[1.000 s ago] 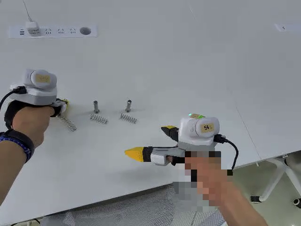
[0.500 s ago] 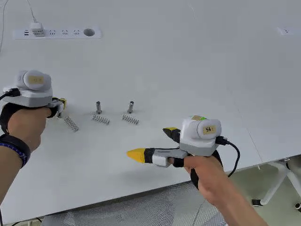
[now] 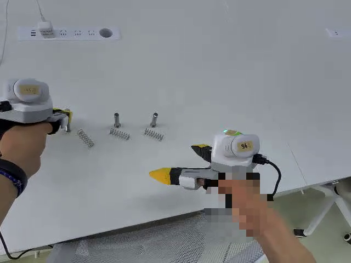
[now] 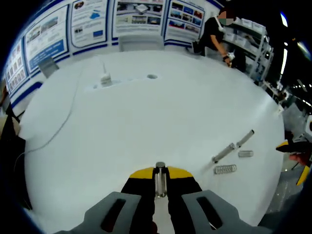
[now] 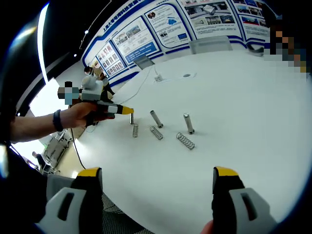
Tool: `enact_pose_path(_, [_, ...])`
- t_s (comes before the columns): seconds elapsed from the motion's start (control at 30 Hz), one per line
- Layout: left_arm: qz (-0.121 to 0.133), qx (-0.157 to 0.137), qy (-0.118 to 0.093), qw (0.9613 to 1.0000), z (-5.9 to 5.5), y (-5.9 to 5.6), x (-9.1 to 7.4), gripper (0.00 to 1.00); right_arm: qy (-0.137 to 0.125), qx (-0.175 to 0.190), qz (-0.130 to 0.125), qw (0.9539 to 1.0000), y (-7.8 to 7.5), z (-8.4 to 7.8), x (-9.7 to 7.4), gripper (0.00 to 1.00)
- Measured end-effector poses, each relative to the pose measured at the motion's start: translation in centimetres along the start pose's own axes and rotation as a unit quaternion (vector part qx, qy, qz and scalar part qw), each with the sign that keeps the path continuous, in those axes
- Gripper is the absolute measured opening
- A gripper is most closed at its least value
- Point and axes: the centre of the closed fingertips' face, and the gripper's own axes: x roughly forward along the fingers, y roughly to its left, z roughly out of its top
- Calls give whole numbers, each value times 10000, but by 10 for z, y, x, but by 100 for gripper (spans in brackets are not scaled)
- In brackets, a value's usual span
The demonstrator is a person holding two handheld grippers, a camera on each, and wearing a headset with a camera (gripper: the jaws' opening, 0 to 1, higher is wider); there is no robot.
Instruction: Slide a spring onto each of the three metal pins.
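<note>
Bright, even light from overhead washes the smooth white bench [image 3: 219, 82] in the head view, leaving only a faint, soft shadow under the white-and-yellow right tongs [image 3: 176, 161] toward 6 o'clock. Both gripper views bow strongly at their edges, bending the blue-and-white wall posters [image 5: 195, 14] at 12 o'clock. A white ceiling light strip [image 5: 43, 39] glares at 10 o'clock in the right gripper view.

A white power strip [image 3: 77, 33] with a plug [image 3: 45, 26] is set far back on the white table [image 3: 219, 82], and posters [image 4: 87, 19] are hung behind.
</note>
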Motion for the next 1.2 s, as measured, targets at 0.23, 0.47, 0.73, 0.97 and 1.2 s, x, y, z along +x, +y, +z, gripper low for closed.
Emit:
enact_pose_path(0.23, [39,-26,-62,10000,-4,8,-8,7,5,-29,1,10000,1,0,0,95])
enact_pose_path(0.47, [81,-30,-117,9999,-5,10,-13,7,35,-60,56,10000,6,0,3,95])
enact_pose_path(0.73, [94,169,-104,9998,-9,6,-20,7,30,-61,78,9999,7,1,3,95])
enact_pose_path(0.97, [144,184,-132,9996,-14,5,-26,7,34,-59,83,9999,8,0,3,95])
enact_pose_path(1.2, [173,187,-149,9996,-17,5,-30,7,49,-71,112,9999,10,-1,4,95])
